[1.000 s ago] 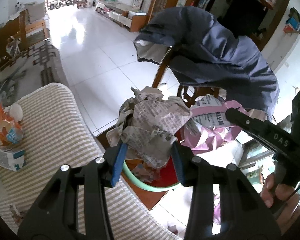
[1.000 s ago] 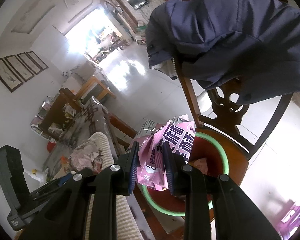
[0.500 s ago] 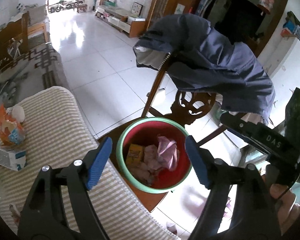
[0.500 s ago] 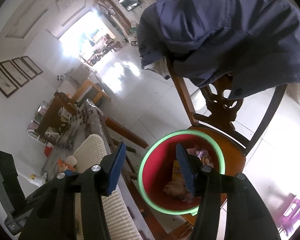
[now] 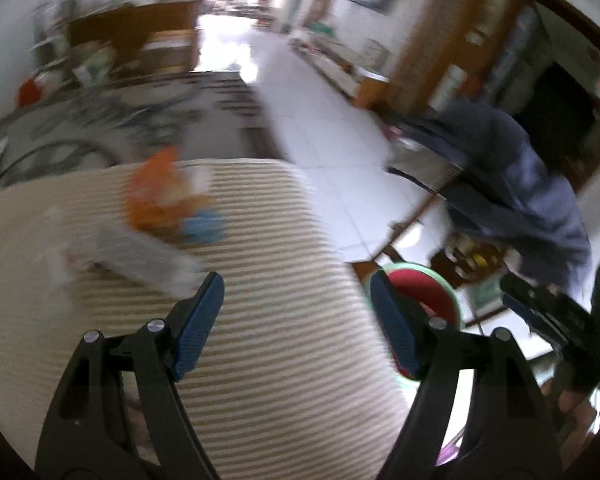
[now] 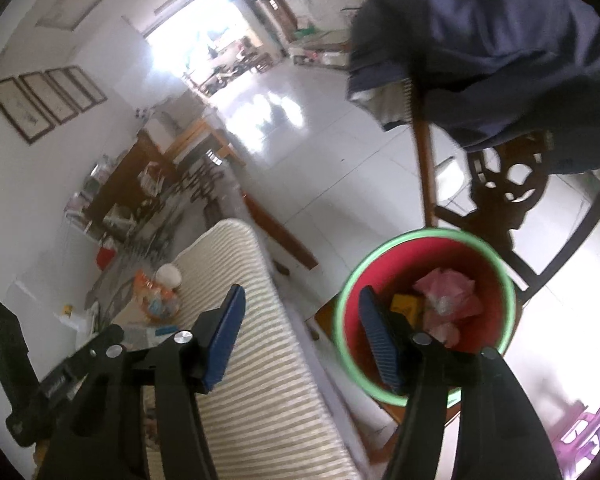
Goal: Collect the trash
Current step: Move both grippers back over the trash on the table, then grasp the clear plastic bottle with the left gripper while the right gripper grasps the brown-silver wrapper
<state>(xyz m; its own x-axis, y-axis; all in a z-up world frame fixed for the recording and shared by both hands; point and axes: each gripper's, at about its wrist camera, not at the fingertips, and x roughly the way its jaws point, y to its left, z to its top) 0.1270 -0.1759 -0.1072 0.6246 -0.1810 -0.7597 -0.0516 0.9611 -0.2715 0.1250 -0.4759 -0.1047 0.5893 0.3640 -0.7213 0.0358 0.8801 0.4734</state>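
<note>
**Both claws empty, trash sitting in the bin**

Left claw (image 5: 296, 300) is spread wide with nothing between its blue pads (image 5: 198, 322), hanging over the striped cushion (image 5: 268, 360). That view is pretty smeared, but there looks to be an orange packet (image 5: 160, 196) lying on the cushion with a pale box (image 5: 140, 258) just beside it, up ahead of the claw.

Right claw (image 6: 300, 316) is released too, nothing in it. Its right finger sits over the near rim of the red bin (image 6: 496, 280), which has a green rim and stands on a wooden chair (image 6: 496, 192). Inside the bin there's crumpled pink trash (image 6: 448, 292) and a small yellow box (image 6: 406, 304) next to it. A blue jacket (image 6: 500, 48) is draped over the chair back. The cushion is just left of the bin, with the orange packet near its far end.
</note>
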